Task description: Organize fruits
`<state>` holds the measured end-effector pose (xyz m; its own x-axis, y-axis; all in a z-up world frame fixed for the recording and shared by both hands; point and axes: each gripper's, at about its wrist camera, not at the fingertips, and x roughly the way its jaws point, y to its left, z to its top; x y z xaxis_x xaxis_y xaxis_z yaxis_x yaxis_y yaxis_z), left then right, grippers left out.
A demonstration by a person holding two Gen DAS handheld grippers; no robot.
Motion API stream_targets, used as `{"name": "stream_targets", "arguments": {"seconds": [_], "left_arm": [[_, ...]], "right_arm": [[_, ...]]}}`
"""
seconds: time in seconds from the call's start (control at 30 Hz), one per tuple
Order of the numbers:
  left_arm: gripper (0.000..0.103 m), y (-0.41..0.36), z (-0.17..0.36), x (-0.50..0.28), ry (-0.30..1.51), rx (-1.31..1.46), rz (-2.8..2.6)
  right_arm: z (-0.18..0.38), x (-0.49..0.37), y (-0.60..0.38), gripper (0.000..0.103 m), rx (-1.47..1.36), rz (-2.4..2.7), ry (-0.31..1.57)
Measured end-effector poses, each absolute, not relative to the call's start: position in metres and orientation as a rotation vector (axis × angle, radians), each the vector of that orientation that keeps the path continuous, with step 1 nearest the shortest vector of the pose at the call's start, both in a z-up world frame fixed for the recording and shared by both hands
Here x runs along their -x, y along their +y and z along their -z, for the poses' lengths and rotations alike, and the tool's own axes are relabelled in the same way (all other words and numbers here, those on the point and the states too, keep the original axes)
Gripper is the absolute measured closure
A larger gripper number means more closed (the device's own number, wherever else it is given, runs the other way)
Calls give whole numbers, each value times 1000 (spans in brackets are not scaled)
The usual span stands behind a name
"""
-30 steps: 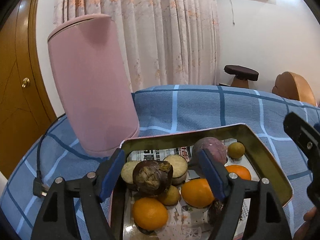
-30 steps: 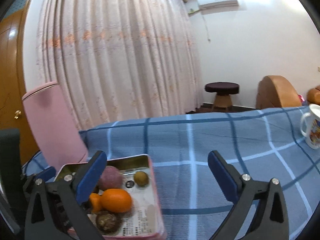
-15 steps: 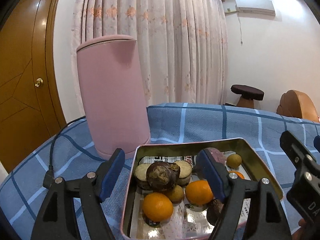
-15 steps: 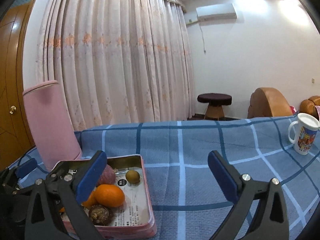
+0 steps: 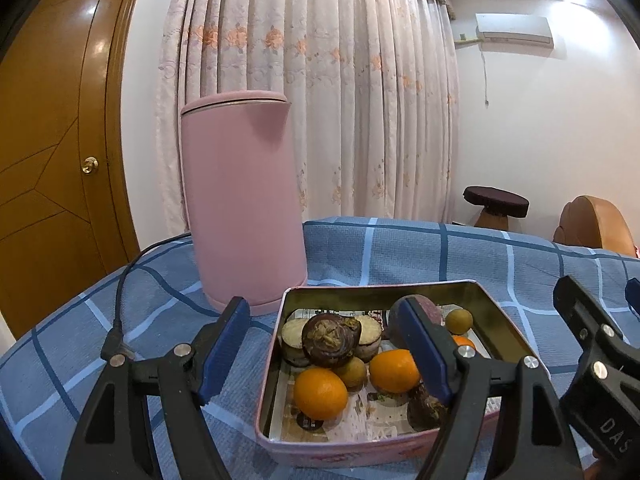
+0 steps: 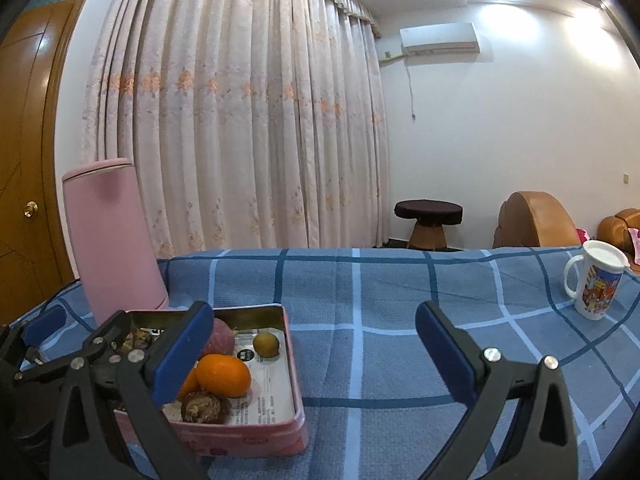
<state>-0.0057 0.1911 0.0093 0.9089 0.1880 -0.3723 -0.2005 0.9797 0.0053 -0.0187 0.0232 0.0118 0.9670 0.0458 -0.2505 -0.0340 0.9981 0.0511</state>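
Note:
A pink metal tin (image 5: 352, 446) holds several fruits: oranges (image 5: 320, 393), a dark wrinkled fruit (image 5: 330, 340), a purple fruit (image 5: 424, 306) and a small green-brown one (image 5: 459, 321). The tin (image 6: 256, 436) also shows in the right wrist view, low left. My left gripper (image 5: 324, 348) is open and empty, raised above the tin's near left part. My right gripper (image 6: 314, 350) is open and empty, just right of the tin over the blue checked cloth (image 6: 400, 300); part of it shows in the left wrist view (image 5: 592, 344).
A tall pink kettle (image 5: 240, 208) stands behind the tin's left corner, its black cord (image 5: 120, 312) trailing left. A white printed mug (image 6: 596, 284) stands at the far right. Curtains, a wooden door, a stool and armchairs lie beyond the table.
Both grippers have pulled back and risen away from the tin, which now sits lower and smaller in both views. Both jaws stay open and empty.

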Motion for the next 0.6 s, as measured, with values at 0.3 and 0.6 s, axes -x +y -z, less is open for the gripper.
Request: {"name": "stream_targets", "arguments": {"seconds": [0.3,0.6], "left_arm": [[25,183,-12,27,331,12,-221],[16,176,-16,44,290,5,-226]], "right_arm": [[-14,45,16,0,-52,-26,208],[-15,61,6,0,-65,-8,194]]}}
